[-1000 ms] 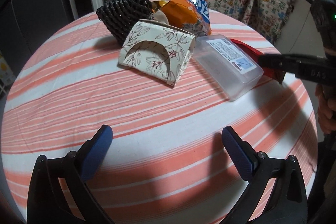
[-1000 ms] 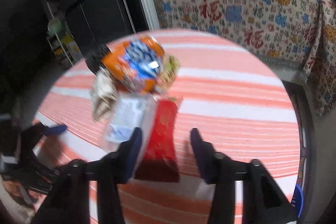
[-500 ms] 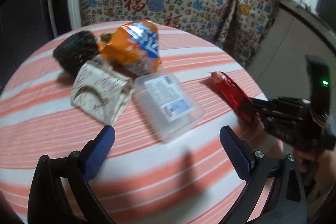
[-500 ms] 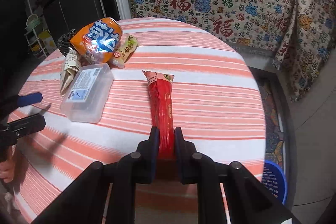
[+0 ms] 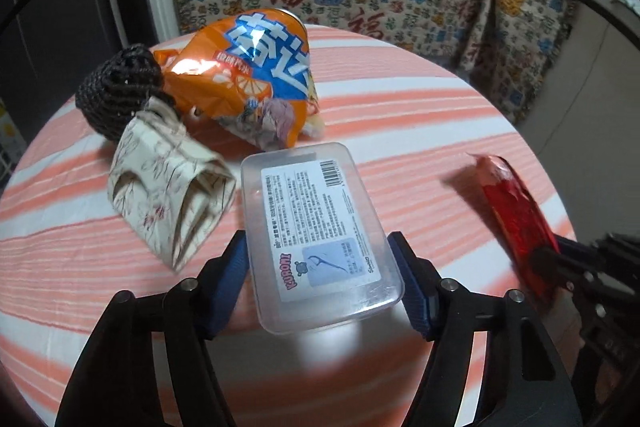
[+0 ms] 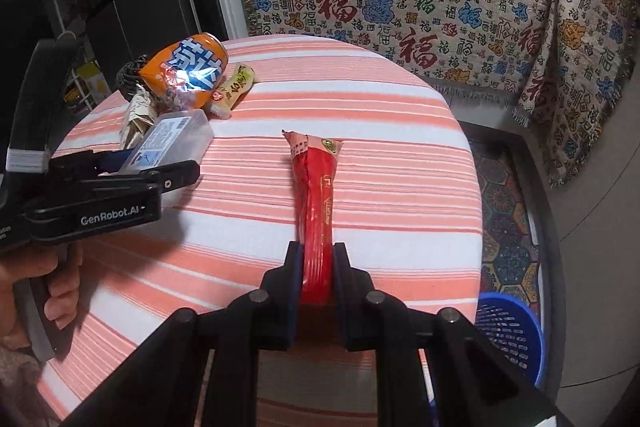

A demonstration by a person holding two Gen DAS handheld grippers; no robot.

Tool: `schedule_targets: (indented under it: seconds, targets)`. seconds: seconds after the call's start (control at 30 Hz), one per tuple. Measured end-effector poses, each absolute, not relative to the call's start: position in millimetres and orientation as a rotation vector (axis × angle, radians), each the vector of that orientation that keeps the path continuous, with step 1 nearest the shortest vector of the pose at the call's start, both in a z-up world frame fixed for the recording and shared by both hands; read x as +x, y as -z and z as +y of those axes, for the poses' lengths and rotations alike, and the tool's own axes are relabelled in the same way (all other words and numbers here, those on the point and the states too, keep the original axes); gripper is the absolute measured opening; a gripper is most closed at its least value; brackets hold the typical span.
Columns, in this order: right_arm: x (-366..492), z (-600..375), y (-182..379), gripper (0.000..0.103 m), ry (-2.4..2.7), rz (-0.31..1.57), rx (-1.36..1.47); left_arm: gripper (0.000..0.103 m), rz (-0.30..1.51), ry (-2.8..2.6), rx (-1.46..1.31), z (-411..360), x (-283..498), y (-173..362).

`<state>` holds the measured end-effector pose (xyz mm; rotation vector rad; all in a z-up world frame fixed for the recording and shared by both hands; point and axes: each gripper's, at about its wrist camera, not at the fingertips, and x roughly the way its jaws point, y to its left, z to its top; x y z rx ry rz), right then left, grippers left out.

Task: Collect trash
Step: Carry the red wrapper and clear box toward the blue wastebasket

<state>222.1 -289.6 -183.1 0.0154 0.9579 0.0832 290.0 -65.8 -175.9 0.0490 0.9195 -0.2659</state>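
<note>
A clear plastic box [image 5: 316,227] with a printed label lies on the striped round table [image 5: 400,115]. My left gripper [image 5: 322,279] straddles its near end, jaws closing, and both blue pads touch its long sides. From the right wrist view the same box [image 6: 172,139] sits in the left gripper [image 6: 160,167]. My right gripper [image 6: 316,279] is shut on the near end of a long red wrapper [image 6: 316,195], which lies out across the table. In the left wrist view the red wrapper [image 5: 516,211] lies at the right with the right gripper [image 5: 560,259] on its end.
Behind the box lie an orange snack bag [image 5: 248,75], a folded patterned paper carton [image 5: 168,195], a black mesh sleeve [image 5: 120,91] and a yellow wrapper [image 6: 236,87]. A blue basket [image 6: 508,335] stands on the floor beside the table. A patterned cloth hangs behind.
My left gripper has come forward to the clear box and narrowed from wide open onto its sides. My right gripper has shut on the red wrapper and drawn it away from the pile.
</note>
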Motion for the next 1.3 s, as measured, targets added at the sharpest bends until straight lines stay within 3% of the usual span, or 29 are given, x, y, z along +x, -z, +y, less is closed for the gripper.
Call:
schedule_targets:
  seconds: [0.27,0.3,0.33,0.4,0.77,0.8,0.83,0.87,0.9,1.3]
  targets:
    - [212,-268,184,0.019,-0.254,0.974,0.096,0.072,0.923,0.34,0.116,-19,227,175]
    - [212,-266,185,0.03,-0.247,0.968,0.089,0.076,0.935,0.335,0.096,-13,228,177]
    - [212,-264,186,0.048,-0.246,0.966,0.087,0.08,0.941,0.334,0.08,-10,229,177]
    - [213,-263,186,0.057,-0.233,0.954,0.082,0.086,0.933,0.326,0.062,-8,233,176]
    - [235,-247,183,0.057,-0.22,0.977,0.056,0.086,0.934,0.281,0.109,-14,246,177]
    - [238,-245,184,0.055,-0.219,0.985,0.055,0.082,0.93,0.285,0.107,-15,247,175]
    - [239,-244,186,0.041,-0.215,0.995,0.051,0.077,0.927,0.295,0.096,-15,248,174]
    - [242,-243,189,0.026,-0.203,1.014,0.045,0.065,0.93,0.304,0.085,-15,248,174]
    - [244,-243,191,0.015,-0.193,1.027,0.044,0.064,0.928,0.304,0.081,-15,248,174]
    - [220,-270,168,0.013,-0.145,0.951,0.116,0.063,0.863,0.348,0.03,-21,239,153]
